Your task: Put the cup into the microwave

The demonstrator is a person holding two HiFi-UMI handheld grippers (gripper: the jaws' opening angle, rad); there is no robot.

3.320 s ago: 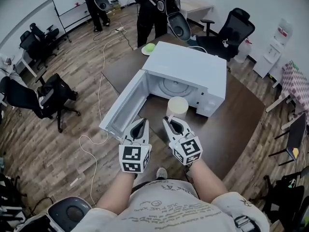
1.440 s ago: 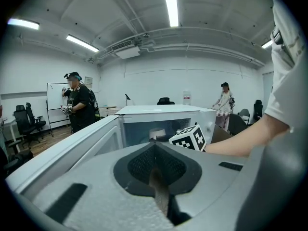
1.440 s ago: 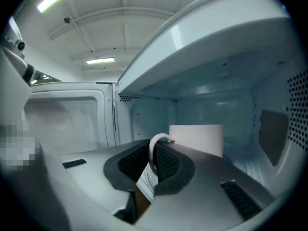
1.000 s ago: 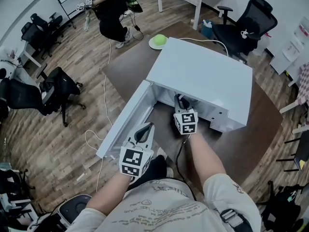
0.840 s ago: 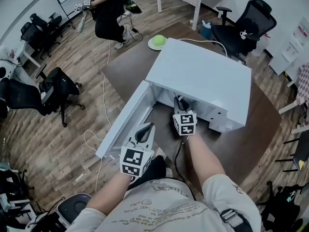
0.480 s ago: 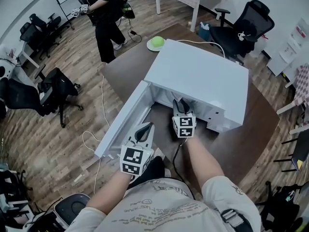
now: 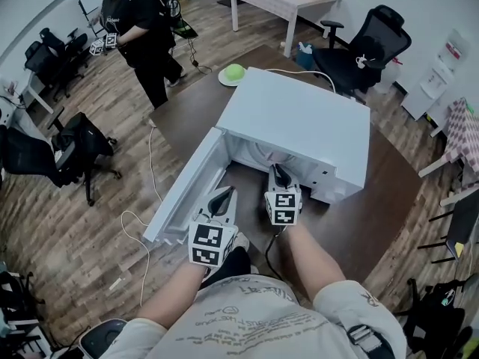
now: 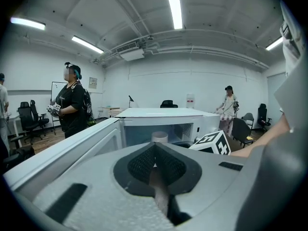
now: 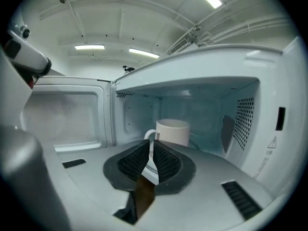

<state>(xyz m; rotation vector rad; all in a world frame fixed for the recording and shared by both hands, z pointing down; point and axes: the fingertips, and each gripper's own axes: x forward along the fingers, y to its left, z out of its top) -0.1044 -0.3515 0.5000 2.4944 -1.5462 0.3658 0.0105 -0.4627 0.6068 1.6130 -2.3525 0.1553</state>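
Note:
A white cup (image 9: pixel 171 131) with its handle turned toward me stands upright inside the white microwave (image 7: pixel 296 126), whose door (image 7: pixel 183 189) hangs open to the left. The left gripper view shows the cup (image 8: pixel 159 137) small in the cavity; the head view hides it under the microwave's top. My right gripper (image 9: pixel 150 146) sits just outside the cavity mouth, short of the handle. Its jaws are closing, a narrow gap remains, and nothing is between them. In the head view it (image 7: pixel 275 172) points into the opening. My left gripper (image 7: pixel 222 195) hovers by the door, pads together and empty.
The microwave stands on a dark brown table (image 7: pixel 374 193). A green object on a plate (image 7: pixel 233 73) lies behind it. A person in black (image 7: pixel 138 28) stands at the far left. Office chairs (image 7: pixel 367 51) are behind, and a white cable (image 7: pixel 142 223) trails over the floor.
The cup, earlier held on the table before the microwave, now stands inside it. My right gripper has drawn back toward me from the cavity. My left gripper stayed put.

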